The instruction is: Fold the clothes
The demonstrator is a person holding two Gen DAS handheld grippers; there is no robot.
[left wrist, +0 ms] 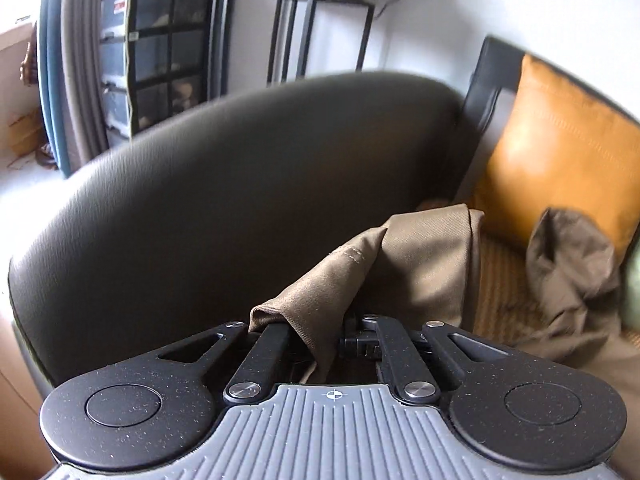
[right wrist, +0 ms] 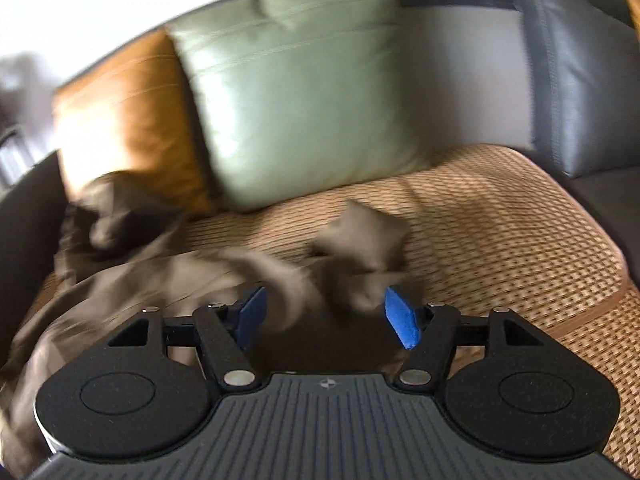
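1. A brown garment [left wrist: 404,264] is seen draped from the left gripper [left wrist: 320,340] in the left wrist view; a stitched hem runs along the fold that rises from the jaws.
2. The left gripper's jaws are drawn together on a corner of that cloth, and the fingertips themselves are hidden by the fabric.
3. The rest of the garment is spread on a woven mat [left wrist: 500,280] that covers the seat of a sofa, with a second bunched part [left wrist: 568,256] raised further right.
4. A dark leather armrest [left wrist: 224,200] fills the middle of the left wrist view, and an orange cushion [left wrist: 560,152] is propped against the sofa back just beside the cloth.
5. Shelving and storage drawers [left wrist: 160,48] are visible behind the armrest, beside a grey curtain [left wrist: 80,64].
6. In the right wrist view the right gripper [right wrist: 324,316] is held over the garment [right wrist: 180,276] with its jaws spread wide; the blue pads [right wrist: 402,316] are well apart.
7. Blurred folds of cloth lie between and beyond the pads, but nothing is clamped by them.
8. A raised bunch of the fabric [right wrist: 360,236] is seen ahead on the woven mat [right wrist: 500,232].
9. An orange cushion [right wrist: 128,120] and a pale green cushion [right wrist: 304,92] are leant side by side against the sofa back, touching each other.
10. The picture is motion-blurred, so fine cloth detail cannot be told.
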